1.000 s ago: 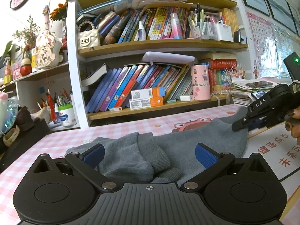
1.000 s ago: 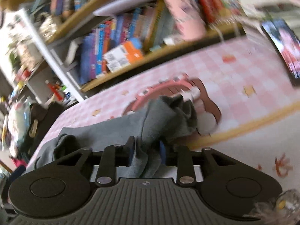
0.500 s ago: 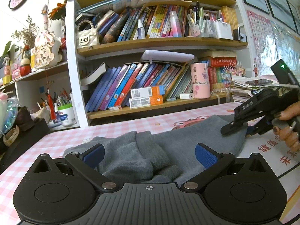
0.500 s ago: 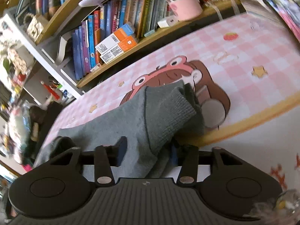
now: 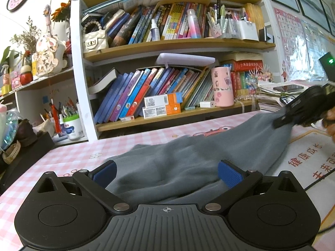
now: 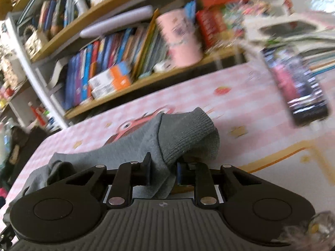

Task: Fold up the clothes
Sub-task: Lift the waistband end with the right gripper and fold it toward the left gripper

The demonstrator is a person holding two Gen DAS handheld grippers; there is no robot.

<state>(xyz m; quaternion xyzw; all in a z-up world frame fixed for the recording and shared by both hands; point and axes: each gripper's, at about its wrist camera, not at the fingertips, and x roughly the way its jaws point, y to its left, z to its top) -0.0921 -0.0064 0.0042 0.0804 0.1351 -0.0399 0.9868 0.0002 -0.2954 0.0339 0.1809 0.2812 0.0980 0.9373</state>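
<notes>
A grey knit garment [image 5: 188, 159] lies on the pink checked tablecloth [image 5: 69, 161], stretched from near my left gripper toward the right. My left gripper [image 5: 167, 171] is open, its blue pads [image 5: 229, 174] on either side of the garment's near end, with nothing between them pinched. My right gripper [image 6: 163, 172] is shut on the garment's ribbed cuff end [image 6: 184, 136] and holds it lifted off the table. The right gripper also shows in the left wrist view [image 5: 301, 110], at the far right, pulling the cloth taut.
A bookshelf [image 5: 167, 41] full of books stands behind the table. A pink cup [image 5: 222, 87] sits on its lowest shelf. A stack of papers with a phone [image 5: 286, 89] lies at the right. A dark bag [image 5: 25, 146] sits at the table's left edge.
The right gripper has lifted the cuff end and pulled it rightward, so the bunched garment is drawn out flatter. The left gripper has stayed open in place.
</notes>
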